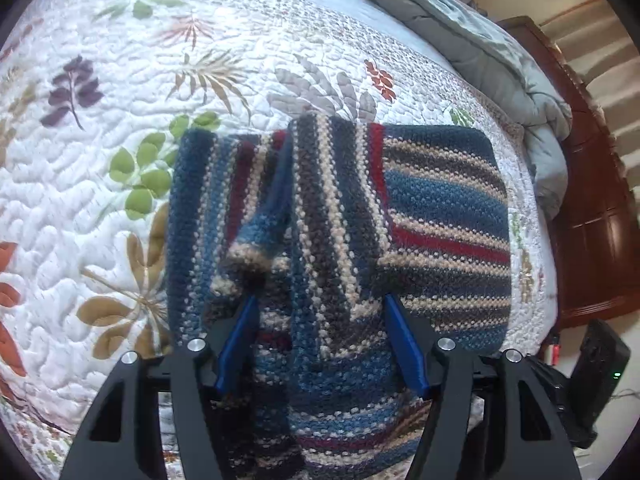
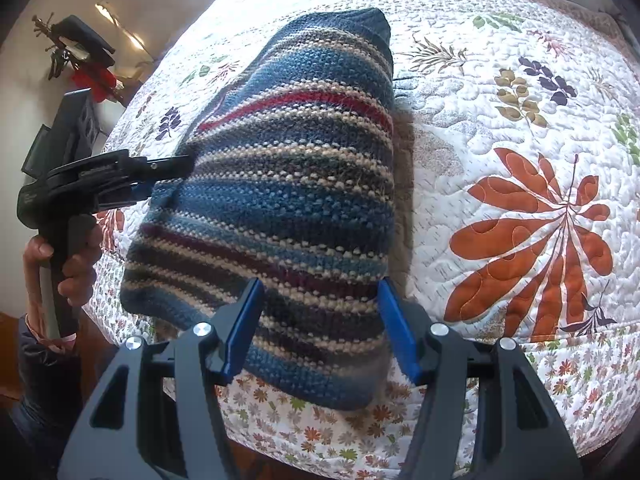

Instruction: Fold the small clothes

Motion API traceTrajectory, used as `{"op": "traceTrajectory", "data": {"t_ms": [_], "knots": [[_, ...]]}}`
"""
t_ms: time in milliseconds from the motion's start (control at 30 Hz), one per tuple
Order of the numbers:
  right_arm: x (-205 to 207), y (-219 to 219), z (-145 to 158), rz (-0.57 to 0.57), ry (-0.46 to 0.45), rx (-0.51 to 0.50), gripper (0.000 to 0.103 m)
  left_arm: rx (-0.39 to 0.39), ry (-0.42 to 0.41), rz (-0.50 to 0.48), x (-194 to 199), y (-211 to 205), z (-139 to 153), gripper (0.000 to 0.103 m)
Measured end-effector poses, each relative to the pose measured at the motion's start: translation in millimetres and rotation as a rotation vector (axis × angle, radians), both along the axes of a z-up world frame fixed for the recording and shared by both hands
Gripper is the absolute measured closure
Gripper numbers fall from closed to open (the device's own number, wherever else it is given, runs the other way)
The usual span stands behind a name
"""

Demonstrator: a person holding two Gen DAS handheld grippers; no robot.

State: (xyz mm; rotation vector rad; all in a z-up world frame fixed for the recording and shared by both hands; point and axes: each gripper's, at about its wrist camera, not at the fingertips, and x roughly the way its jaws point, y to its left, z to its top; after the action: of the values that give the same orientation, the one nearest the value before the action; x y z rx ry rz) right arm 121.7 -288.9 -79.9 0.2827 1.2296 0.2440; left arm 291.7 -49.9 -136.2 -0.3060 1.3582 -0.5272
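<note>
Striped knit sweater lies partly folded on a bed, with both hand-held grippers at its near edge.

The left hand-held gripper has its blue fingers apart, with a bunched fold of the sweater between them; whether they pinch it I cannot tell. The right hand-held gripper straddles the sweater's near end, fingers apart at either side of the knit, grip likewise unclear. A white quilt printed with leaves covers the bed. A grey duvet is heaped at the far edge beside a dark wooden bed frame.
</note>
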Motion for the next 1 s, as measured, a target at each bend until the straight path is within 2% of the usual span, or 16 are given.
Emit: {"op": "traceTrajectory", "data": {"t_ms": [233,333,533,567,600,633,667,700,867,1000], "knots": [[4,-2,-5,-0.006,0.008,0.007,0.042,-0.093,0.04,-0.024,4,-6,-3,0.04],[6,-4,-7,-0.015,0.014,0.016,0.041,-0.09,0.045,-0.038,9,-12,-7,0.04],[7,-7,-10,-0.022,0.02,0.024,0.041,-0.142,0.088,-0.007,22,-13,-18,0.038],[8,-7,-11,-0.023,0.024,0.023,0.041,-0.14,0.083,-0.004,21,-14,-17,0.041],[8,-8,-11,-0.024,0.026,0.024,0.041,-0.143,0.08,-0.001,20,-15,-16,0.053],[8,-9,-12,-0.025,0.027,0.024,0.041,-0.152,0.082,0.006,20,-15,-16,0.059],[8,-9,-12,-0.028,0.028,0.025,0.041,-0.185,0.089,0.022,18,-12,-15,0.071],[8,-9,-11,-0.029,0.028,0.024,0.041,-0.21,0.091,0.031,17,-10,-14,0.076],[5,-6,-2,-0.026,0.011,0.018,0.041,-0.243,0.037,0.074,6,0,9,0.08],[3,6,12,0.006,-0.024,0.02,0.041,-0.264,-0.041,0.104,-4,21,41,0.081]]}}
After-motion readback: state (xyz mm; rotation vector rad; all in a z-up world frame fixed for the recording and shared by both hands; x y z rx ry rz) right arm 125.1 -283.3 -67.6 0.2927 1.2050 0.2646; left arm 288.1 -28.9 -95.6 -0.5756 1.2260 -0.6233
